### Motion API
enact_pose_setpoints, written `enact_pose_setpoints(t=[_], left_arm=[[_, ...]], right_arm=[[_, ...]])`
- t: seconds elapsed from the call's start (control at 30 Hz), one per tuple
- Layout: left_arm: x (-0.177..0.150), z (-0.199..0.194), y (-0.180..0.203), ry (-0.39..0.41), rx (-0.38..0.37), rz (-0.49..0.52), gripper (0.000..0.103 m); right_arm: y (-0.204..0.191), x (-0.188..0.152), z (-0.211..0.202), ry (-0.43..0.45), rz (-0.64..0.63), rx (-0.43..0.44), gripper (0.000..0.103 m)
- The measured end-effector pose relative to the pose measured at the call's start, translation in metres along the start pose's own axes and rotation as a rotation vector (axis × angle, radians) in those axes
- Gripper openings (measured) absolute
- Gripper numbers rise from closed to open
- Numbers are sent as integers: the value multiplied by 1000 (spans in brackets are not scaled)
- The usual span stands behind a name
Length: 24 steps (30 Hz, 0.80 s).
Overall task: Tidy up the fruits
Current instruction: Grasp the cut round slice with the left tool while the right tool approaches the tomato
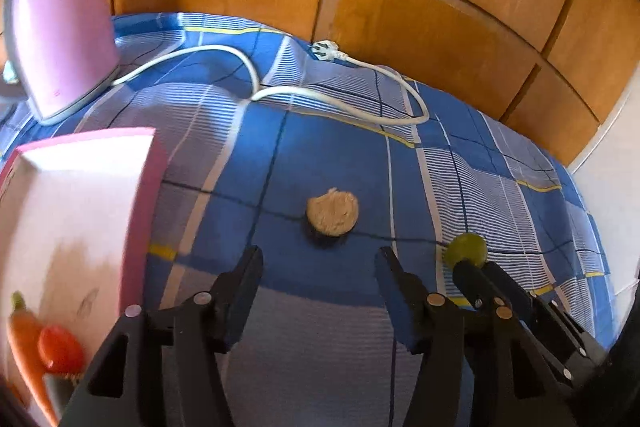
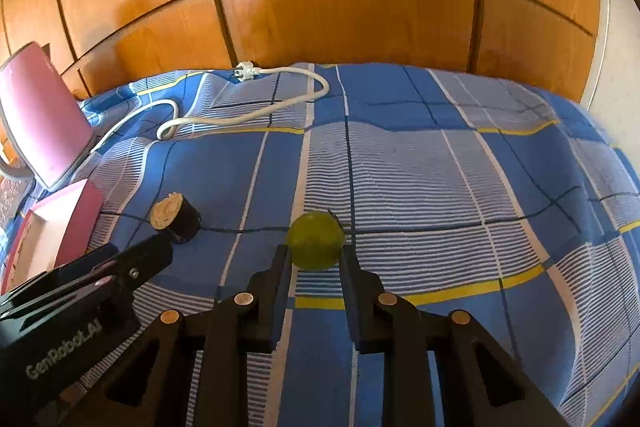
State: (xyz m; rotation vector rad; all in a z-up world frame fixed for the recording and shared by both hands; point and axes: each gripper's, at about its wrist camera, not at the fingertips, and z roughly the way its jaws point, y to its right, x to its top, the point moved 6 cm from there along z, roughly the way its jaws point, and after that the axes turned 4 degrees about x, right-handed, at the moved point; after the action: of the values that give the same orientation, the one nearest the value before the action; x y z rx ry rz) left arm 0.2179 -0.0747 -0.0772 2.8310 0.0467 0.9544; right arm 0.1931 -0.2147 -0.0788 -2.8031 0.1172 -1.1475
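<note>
The right gripper [image 2: 316,259] has its jaws around a green fruit [image 2: 316,240], round with a short stem, low in the centre of the right wrist view; both fingertips look to touch its sides, so I judge it clasped, though how firm the squeeze is I cannot tell; the fruit sits on or barely above the blue checked cloth [image 2: 440,179]. To do this step well, keep the pinch across the widest part of the fruit, since a round skin can slip forward out of flat pads; lift straight up before swinging left.

The left gripper [image 1: 320,259] stands with jaws wide apart and nothing between them, low in the centre of its own view; just beyond it lies a dark cylinder with a tan, rough end face [image 1: 333,211], which I cannot name more closely.

At the left edge of the left wrist view is a pink-rimmed white box [image 1: 144,163], with a carrot [image 1: 24,343] and a red fruit [image 1: 60,349] in its lower corner; that is the likely goal, so carry the green fruit clear over the rim. Farther back, upper left, stand a pink appliance [image 1: 60,39] and its white cord [image 1: 248,67]; keep clear of them.
</note>
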Motion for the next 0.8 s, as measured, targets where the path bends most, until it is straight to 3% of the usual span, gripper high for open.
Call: enact_pose_setpoints(t=[0.33, 0.4, 0.43, 0.67, 0.8], left_arm=[[20, 28, 16, -1, 31, 63, 57], [20, 34, 17, -7, 56, 78, 36], [20, 35, 15, -4, 70, 78, 33], [10, 24, 2, 26, 50, -3, 33], [-6, 10, 3, 25, 59, 7, 33]], right_arm=[[12, -5, 8, -26, 79, 9, 25], [12, -5, 9, -25, 82, 8, 25], [12, -5, 9, -24, 84, 8, 25], [10, -4, 13, -16, 98, 46, 24], [20, -7, 9, -14, 154, 59, 13]])
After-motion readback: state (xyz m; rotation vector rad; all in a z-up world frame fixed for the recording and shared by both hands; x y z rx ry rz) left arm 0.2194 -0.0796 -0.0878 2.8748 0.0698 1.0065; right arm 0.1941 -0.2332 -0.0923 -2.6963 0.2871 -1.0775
